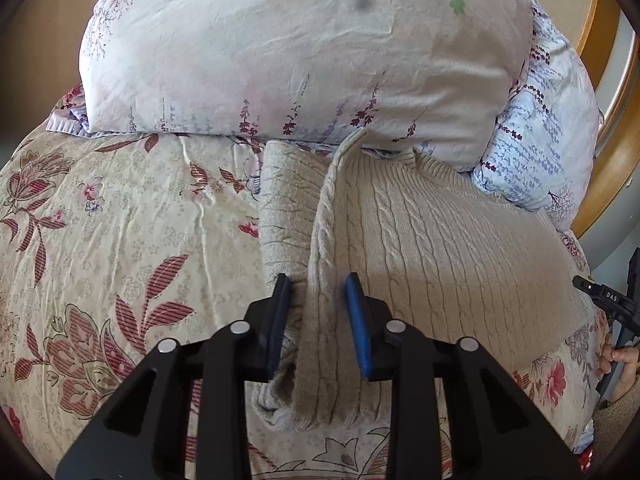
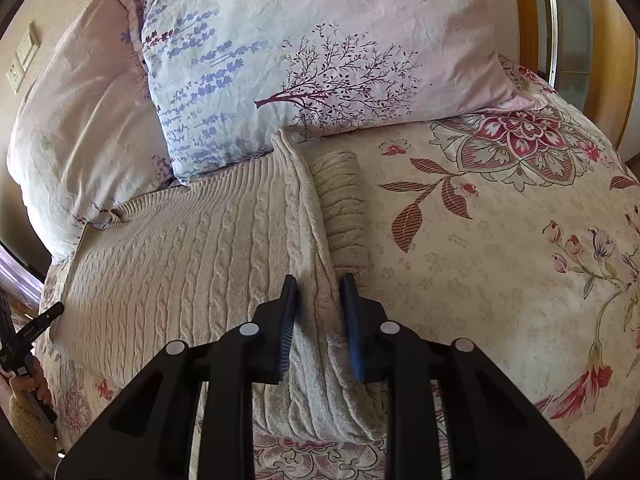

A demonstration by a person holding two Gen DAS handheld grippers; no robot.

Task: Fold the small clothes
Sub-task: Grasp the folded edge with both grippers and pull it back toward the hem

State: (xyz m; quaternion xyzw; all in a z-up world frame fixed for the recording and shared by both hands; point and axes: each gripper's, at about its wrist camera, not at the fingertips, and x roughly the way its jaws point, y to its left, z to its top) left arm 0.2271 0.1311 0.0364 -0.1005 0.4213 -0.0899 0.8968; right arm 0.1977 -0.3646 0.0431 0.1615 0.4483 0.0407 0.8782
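Observation:
A beige cable-knit sweater [image 1: 440,240] lies flat on the floral bedspread, its far end against the pillows. In the left wrist view my left gripper [image 1: 318,284] is open, its blue pads astride the sweater's raised left side fold, with a sleeve [image 1: 284,208] lying beyond the fold. In the right wrist view the sweater [image 2: 180,248] fills the left half, and my right gripper [image 2: 319,286] is open astride the raised right side fold, with the other sleeve [image 2: 344,208] just right of it. Neither gripper pinches the cloth.
Two floral pillows [image 1: 300,48] [image 2: 320,60] are stacked at the head of the bed behind the sweater. The floral bedspread [image 1: 120,232] [image 2: 500,248] spreads to both sides. A wooden frame [image 1: 612,160] stands at the right edge. The other gripper shows at each view's edge [image 1: 612,308] [image 2: 28,336].

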